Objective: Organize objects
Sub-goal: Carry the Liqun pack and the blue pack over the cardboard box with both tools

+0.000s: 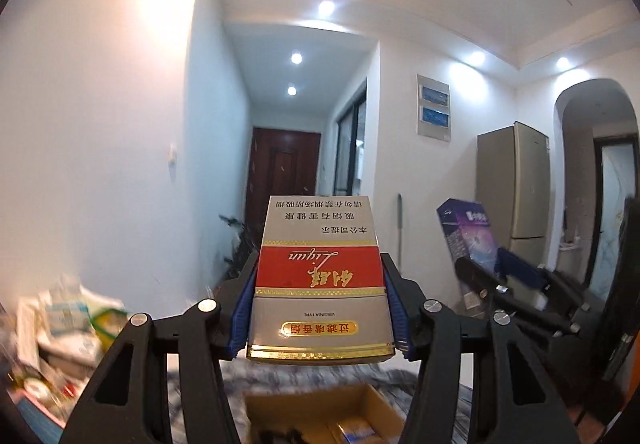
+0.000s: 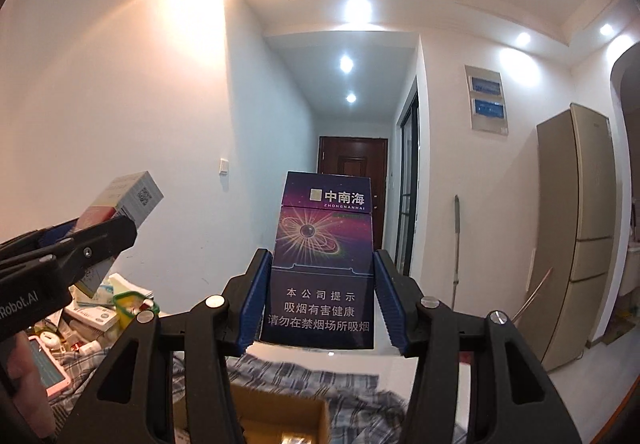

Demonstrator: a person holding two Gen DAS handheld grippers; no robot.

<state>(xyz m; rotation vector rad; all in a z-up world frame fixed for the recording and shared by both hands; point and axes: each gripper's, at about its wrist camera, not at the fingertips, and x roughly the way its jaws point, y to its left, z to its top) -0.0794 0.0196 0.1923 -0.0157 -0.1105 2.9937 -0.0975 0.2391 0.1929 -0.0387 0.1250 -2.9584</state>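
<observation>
My left gripper [image 1: 319, 276] is shut on a red, grey and gold cigarette pack [image 1: 318, 272], held level and high above the table with its print upside down. The blue pads press both of its long sides. My right gripper [image 2: 320, 284] is shut on a dark blue and purple cigarette pack [image 2: 324, 268] with white Chinese print, also held level. In the left wrist view the blue pack [image 1: 470, 232] shows at the right in the other gripper. In the right wrist view the red pack [image 2: 120, 204] shows at the left.
An open cardboard box [image 1: 320, 416] lies below on a checked cloth [image 2: 304, 372]. A heap of small packets and boxes [image 2: 108, 308] and a pink phone [image 2: 48, 368] sit at the left. A fridge [image 2: 576, 236] and a hallway door [image 2: 352, 160] stand beyond.
</observation>
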